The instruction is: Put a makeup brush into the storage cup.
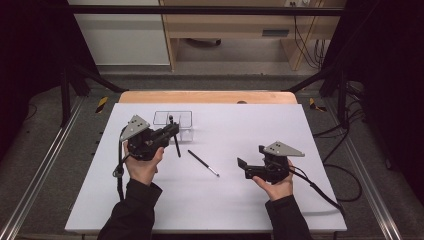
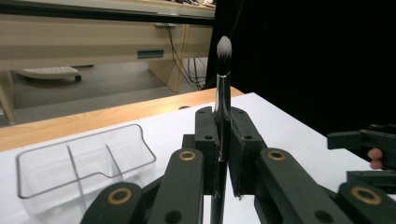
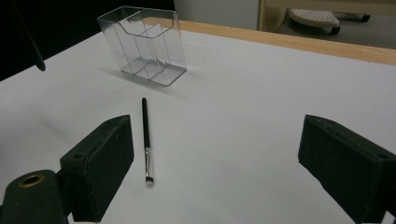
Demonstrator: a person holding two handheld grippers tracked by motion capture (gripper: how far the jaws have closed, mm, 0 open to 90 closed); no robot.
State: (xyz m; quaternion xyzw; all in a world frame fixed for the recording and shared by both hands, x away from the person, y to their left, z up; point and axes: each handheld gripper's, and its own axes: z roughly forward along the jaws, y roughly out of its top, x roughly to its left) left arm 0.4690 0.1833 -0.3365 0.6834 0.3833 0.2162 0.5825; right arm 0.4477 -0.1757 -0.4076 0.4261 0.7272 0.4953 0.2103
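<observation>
The left gripper (image 2: 223, 140) is closed on a brush (image 2: 222, 93), which stands upright between its pads, bristles on top. The clear holder (image 2: 70, 163) is on the table (image 1: 250, 200) just beyond and beside this gripper. The right gripper (image 3: 210, 163) is wide open with nothing between its pads. A thin brush (image 3: 146, 140) lies flat just ahead of its one jaw.

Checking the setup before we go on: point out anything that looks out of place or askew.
Nothing looks damaged or spilled. One thin brush lies loose on the white table, outside the clear organizer. The left gripper holds another brush upright.
</observation>
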